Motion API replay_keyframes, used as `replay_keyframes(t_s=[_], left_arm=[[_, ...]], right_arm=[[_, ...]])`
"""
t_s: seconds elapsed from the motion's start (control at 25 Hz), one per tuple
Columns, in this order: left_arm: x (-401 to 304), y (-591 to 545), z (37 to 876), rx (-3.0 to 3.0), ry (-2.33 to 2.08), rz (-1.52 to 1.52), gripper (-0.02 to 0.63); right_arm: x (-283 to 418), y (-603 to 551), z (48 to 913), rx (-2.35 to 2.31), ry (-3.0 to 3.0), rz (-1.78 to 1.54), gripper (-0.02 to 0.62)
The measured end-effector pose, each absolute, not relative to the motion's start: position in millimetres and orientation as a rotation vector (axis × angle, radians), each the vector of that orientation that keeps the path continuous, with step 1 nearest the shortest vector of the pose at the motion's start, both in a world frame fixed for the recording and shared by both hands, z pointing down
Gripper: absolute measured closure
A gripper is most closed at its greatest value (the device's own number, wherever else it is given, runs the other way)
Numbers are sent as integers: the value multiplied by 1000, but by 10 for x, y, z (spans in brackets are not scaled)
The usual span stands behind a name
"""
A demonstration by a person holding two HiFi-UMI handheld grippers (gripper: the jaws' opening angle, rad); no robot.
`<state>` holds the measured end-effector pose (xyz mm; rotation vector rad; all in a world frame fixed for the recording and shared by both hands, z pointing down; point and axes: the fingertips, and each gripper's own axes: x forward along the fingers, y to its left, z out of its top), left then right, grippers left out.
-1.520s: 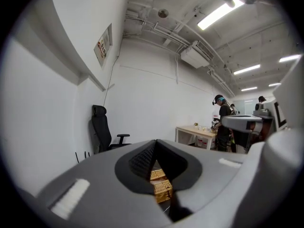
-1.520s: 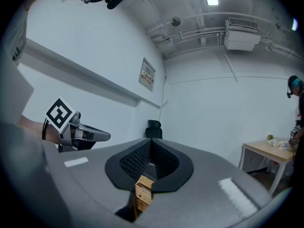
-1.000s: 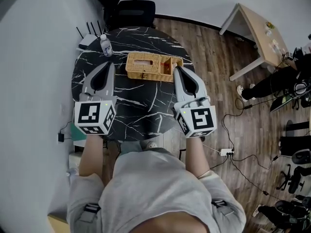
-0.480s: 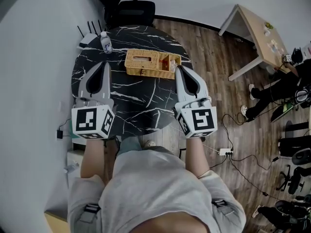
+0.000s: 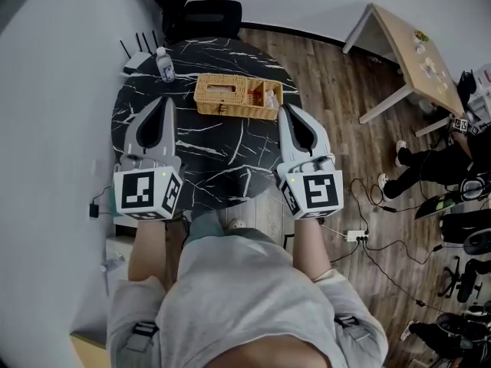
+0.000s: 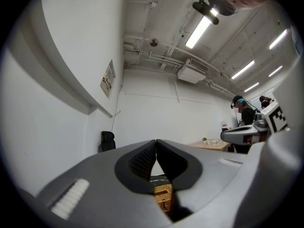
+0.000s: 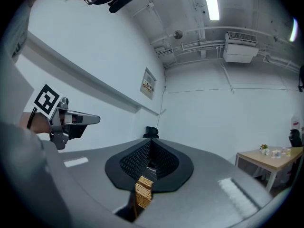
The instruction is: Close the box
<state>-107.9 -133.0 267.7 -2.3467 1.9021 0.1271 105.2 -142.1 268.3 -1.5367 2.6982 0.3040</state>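
A wicker box (image 5: 230, 96) sits at the far side of the round black marble table (image 5: 207, 159). Its left part is covered by a slotted top, and small items show in its right end (image 5: 263, 96). My left gripper (image 5: 163, 102) is shut and empty, and it points at the table a little to the left of the box. My right gripper (image 5: 284, 110) is also shut and empty, its tip close to the box's near right corner. In the left gripper view the jaws (image 6: 156, 142) meet above the box (image 6: 163, 196). The right gripper view shows closed jaws (image 7: 150, 142) above the box (image 7: 143, 194).
A water bottle (image 5: 165, 66) and a router with antennas (image 5: 138, 54) stand at the table's far left edge. A black office chair (image 5: 205, 12) is behind the table. A wooden desk (image 5: 414, 56), a seated person (image 5: 441, 159) and floor cables (image 5: 360, 240) are on the right.
Both grippers stay shut and have drawn slightly back from the box. The left one has shifted a little to the left. The box has not moved on the table.
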Motion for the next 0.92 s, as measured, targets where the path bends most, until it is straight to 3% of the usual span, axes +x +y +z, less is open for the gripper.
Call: replay_keyframes(t_s=[0.92], left_arm=[[-913, -1288, 2678, -2390, 1867, 160, 546]], right_arm=[[1143, -1353, 2658, -1565, 2667, 307, 591]])
